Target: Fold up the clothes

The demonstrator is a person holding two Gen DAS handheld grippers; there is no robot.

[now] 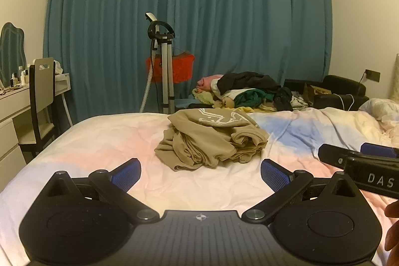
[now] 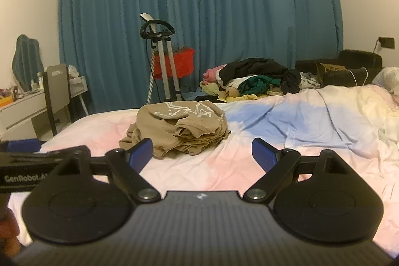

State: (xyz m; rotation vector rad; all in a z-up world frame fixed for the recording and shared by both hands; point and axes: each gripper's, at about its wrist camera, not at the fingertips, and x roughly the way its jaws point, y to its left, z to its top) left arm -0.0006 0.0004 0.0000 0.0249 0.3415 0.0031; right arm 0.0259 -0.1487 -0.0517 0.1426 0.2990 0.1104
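Note:
A tan garment (image 1: pixel 212 138) with a white print lies roughly folded in a heap on the bed (image 1: pixel 112 136), also seen in the right wrist view as the tan garment (image 2: pixel 179 129). My left gripper (image 1: pixel 200 175) hovers over the sheet just short of it, jaws wide open and empty. My right gripper (image 2: pixel 202 156) is open too, nothing between its blue pads, the heap ahead and slightly left of it. The right gripper (image 1: pixel 359 153) shows at the right edge of the left wrist view; the left gripper's body (image 2: pixel 37 161) shows at the left edge of the right wrist view.
A pile of mixed clothes (image 1: pixel 249 91) lies beyond the bed's far edge. A garment steamer stand (image 1: pixel 162 61) with a red item stands before the teal curtain (image 1: pixel 189 16). A chair (image 1: pixel 42 101) and dresser sit left. A rumpled duvet (image 2: pixel 336 121) covers the bed's right side.

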